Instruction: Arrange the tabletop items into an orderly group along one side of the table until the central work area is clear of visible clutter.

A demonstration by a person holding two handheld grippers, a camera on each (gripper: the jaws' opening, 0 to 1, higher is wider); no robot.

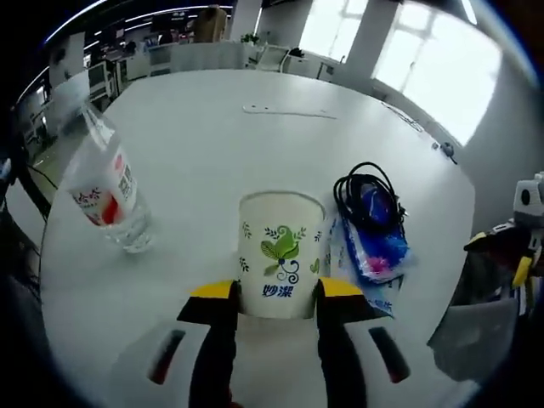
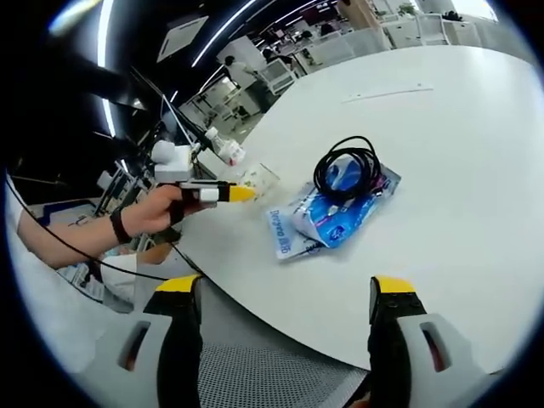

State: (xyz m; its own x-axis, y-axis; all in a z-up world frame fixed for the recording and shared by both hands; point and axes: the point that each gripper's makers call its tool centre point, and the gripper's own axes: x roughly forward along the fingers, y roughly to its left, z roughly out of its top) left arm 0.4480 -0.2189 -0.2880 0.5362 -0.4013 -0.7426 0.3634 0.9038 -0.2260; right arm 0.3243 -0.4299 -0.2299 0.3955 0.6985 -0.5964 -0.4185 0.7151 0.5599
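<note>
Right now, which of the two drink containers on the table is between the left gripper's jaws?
The paper cup, white with a green leaf print. It stands between the left gripper jaws. The water bottle, clear with a red label, stands apart.

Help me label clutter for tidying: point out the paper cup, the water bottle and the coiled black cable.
paper cup (image 1: 280, 255), left gripper view, on its printed side wall, between the jaws.
water bottle (image 1: 109, 194), left gripper view, on its red and white label.
coiled black cable (image 2: 344, 172), right gripper view, on the coil's loops atop the blue packet.

one paper cup (image 1: 280, 253), one water bottle (image 1: 106, 183), one coiled black cable (image 1: 368, 197), two blue tissue packs (image 1: 374, 246)
</note>
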